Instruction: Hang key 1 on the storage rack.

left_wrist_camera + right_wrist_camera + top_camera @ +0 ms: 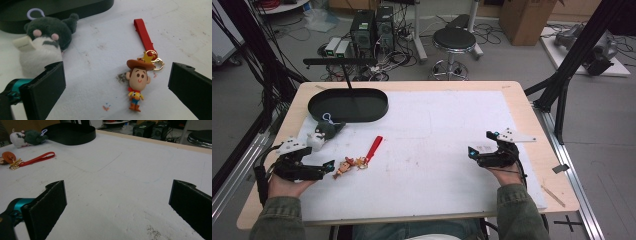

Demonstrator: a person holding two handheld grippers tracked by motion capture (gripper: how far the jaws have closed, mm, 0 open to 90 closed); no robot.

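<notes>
I have the left hand-held gripper [328, 167] open, jaws wide apart and holding nothing, lined up on the small cowboy-figure keychain with a red strap [138, 82], which lies flat on the white-covered bench [437, 150] just ahead of the jaws. The grey-and-white plush toy [42, 47] sits beside it, near the black oval tray [348, 105]. I judge this the approach step; next calls for advancing and closing on the figure. The right hand-held gripper [479, 152] rests open, well apart.

Lab — computer towers [372, 27], cables [397, 60], stool [454, 40]
</notes>
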